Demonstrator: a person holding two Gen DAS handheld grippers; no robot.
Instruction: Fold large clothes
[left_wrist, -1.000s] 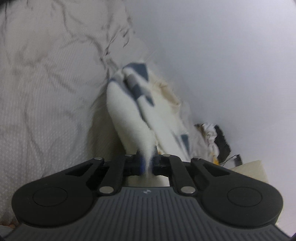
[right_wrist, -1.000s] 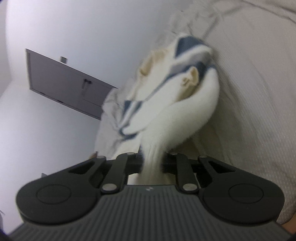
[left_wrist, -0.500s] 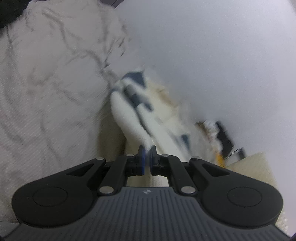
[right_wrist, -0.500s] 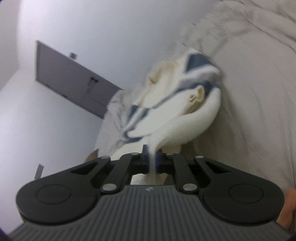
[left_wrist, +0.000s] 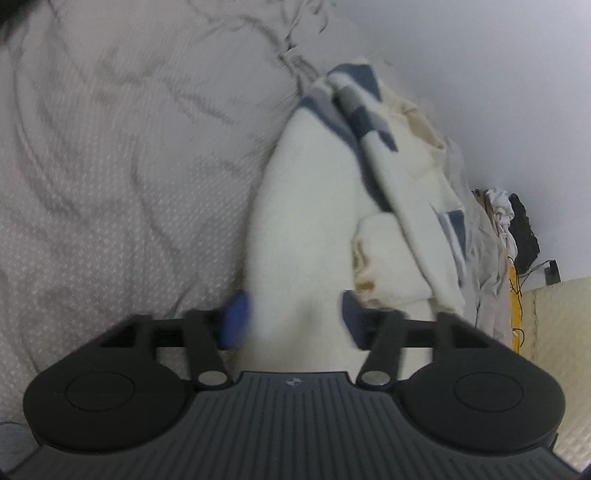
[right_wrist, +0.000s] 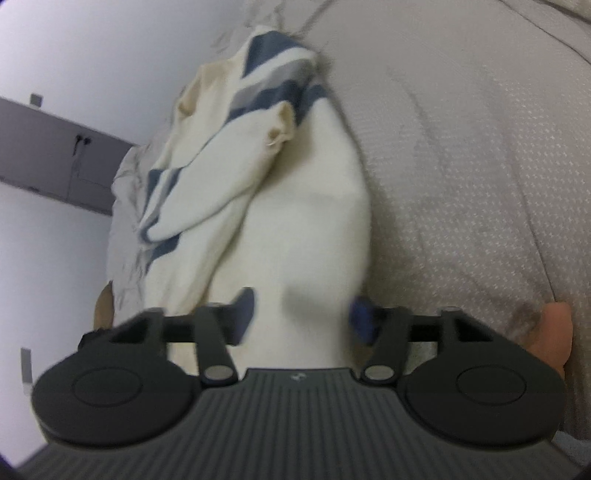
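A cream sweater (left_wrist: 314, 206) with navy and grey stripes lies bunched on a pale dotted bedspread (left_wrist: 110, 166). Its near white edge runs back between the blue pads of my left gripper (left_wrist: 293, 321), whose jaws are opening and stand apart around the cloth. In the right wrist view the same sweater (right_wrist: 303, 206) stretches away over the bedspread (right_wrist: 461, 147). Its near edge passes between the pads of my right gripper (right_wrist: 303, 317), which is also opening. Motion blur hides whether the pads still touch the fabric.
A white wall (left_wrist: 480, 74) runs along the bed's far side. A heap of clothes with a dark object (left_wrist: 517, 229) lies beyond the sweater. A grey door (right_wrist: 44, 155) shows at the left. A fingertip (right_wrist: 554, 325) rests by the right gripper.
Both grippers were pinched shut on the sweater's edge; now both pairs of jaws stand apart. Both views have tipped downward and the sweater looks closer.
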